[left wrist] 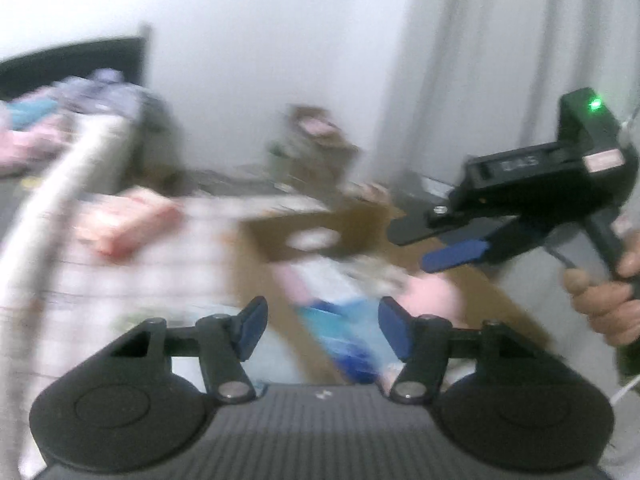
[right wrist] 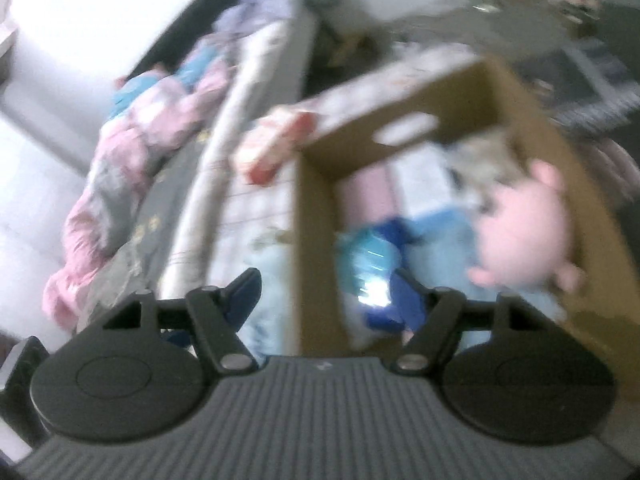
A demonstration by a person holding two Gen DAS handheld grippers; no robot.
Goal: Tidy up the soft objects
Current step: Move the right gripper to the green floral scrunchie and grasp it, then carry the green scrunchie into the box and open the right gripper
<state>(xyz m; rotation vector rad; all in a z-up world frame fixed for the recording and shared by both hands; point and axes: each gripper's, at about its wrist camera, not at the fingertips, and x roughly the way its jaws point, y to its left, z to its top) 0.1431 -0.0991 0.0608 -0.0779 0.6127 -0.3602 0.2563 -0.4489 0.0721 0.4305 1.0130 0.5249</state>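
Note:
Both views are motion-blurred. A brown cardboard box [right wrist: 316, 208] with a handle cut-out sits on a checked bedsheet. Inside it lie a pink plush toy [right wrist: 524, 232], a blue soft item [right wrist: 372, 256] and folded pink and pale cloths. The box also shows in the left wrist view [left wrist: 276, 236], with the pink plush [left wrist: 432, 296] and the blue item [left wrist: 340, 328] in it. My left gripper [left wrist: 322, 330] is open and empty, just before the box. My right gripper [right wrist: 324, 304] is open and empty above the box's near edge; it also shows in the left wrist view [left wrist: 436, 248].
A red and white packet [right wrist: 276, 148] lies on the sheet left of the box. A heap of pink, blue and grey bedding [right wrist: 140, 140] lies further left by a dark headboard. White wall and a curtain [left wrist: 500, 60] stand behind. Clutter sits on the floor beyond.

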